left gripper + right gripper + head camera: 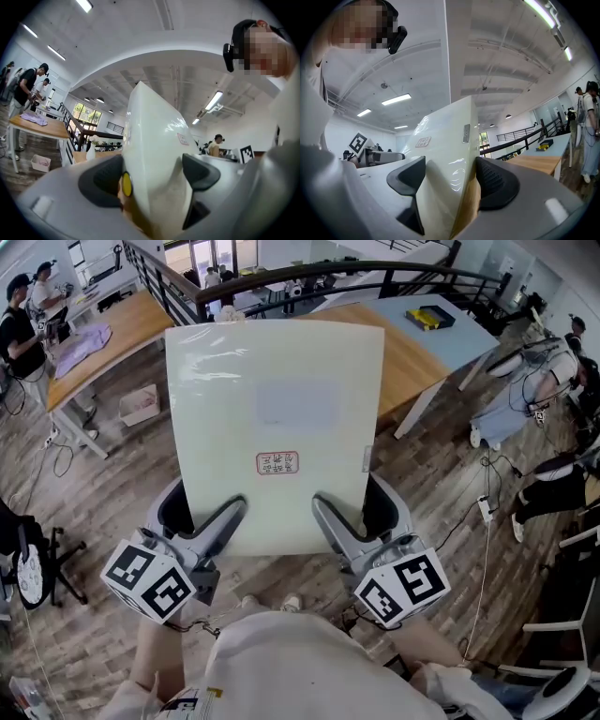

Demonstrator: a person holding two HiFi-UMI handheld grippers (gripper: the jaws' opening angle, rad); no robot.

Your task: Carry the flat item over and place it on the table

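A flat cream-white board (pixel 274 427) wrapped in clear film, with a small red-print label, is held up in front of me, face toward the head camera. My left gripper (pixel 228 521) is shut on its lower left edge and my right gripper (pixel 330 519) is shut on its lower right edge. In the left gripper view the flat board (pixel 154 154) fills the gap between the black pads (pixel 101 180). The right gripper view shows the flat board (pixel 445 154) clamped the same way, with a wood-coloured back side against one pad (pixel 494 183).
A wooden table (pixel 103 338) stands far left with a person beside it. Another wooden table (pixel 412 357) lies behind the board at right, adjoining a light blue table (pixel 450 334) carrying a yellow tray (pixel 429 318). A black railing (pixel 309 287) crosses behind. People stand at right.
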